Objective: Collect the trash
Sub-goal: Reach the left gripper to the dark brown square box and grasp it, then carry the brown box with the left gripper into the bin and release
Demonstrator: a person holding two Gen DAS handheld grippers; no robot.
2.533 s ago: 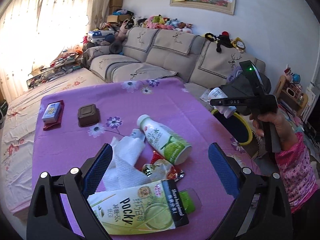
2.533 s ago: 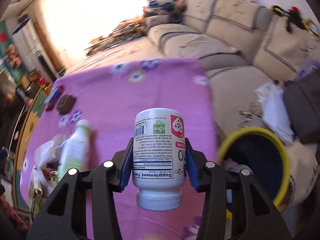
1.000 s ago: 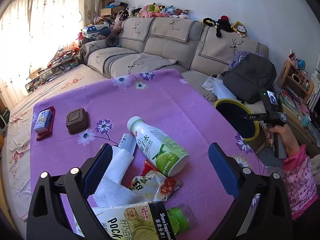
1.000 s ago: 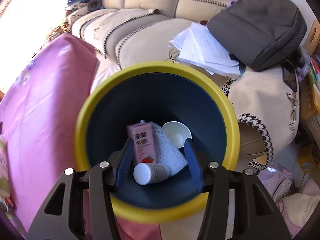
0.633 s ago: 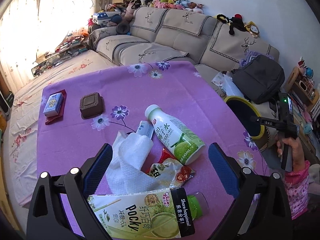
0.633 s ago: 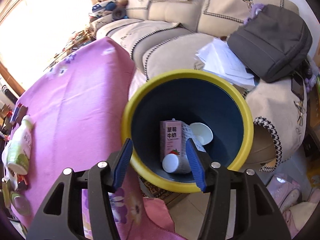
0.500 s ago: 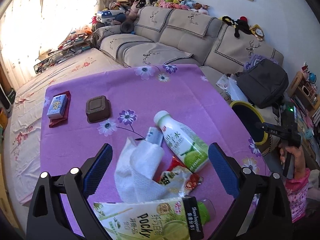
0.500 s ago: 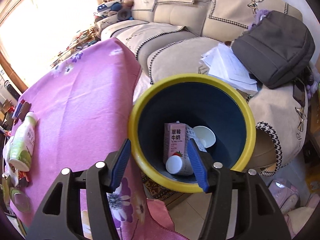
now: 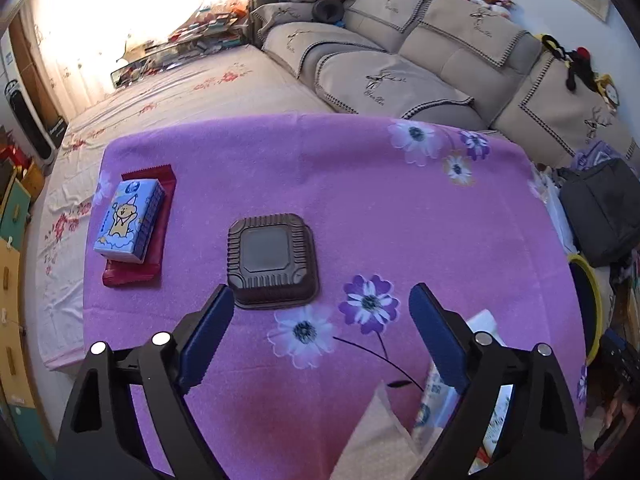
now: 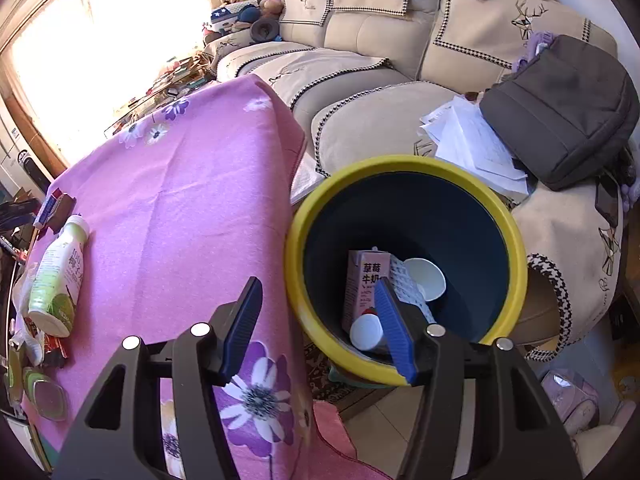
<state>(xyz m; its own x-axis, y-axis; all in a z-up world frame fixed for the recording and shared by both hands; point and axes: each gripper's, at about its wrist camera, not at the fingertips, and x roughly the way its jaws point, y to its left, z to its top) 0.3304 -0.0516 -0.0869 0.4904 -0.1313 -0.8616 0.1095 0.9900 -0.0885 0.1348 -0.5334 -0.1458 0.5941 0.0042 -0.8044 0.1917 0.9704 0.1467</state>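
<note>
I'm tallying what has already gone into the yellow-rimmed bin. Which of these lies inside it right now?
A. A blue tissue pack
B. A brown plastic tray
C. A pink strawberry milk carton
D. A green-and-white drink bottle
C: the right wrist view shows the pink milk carton down in the bin beside a white cup, while the green-and-white bottle lies on the purple tablecloth.

The pink carton (image 10: 366,280) in the bin (image 10: 516,240) read "草莓牛奶" — the green bottle (image 10: 56,276) on the table showed "100".
</note>
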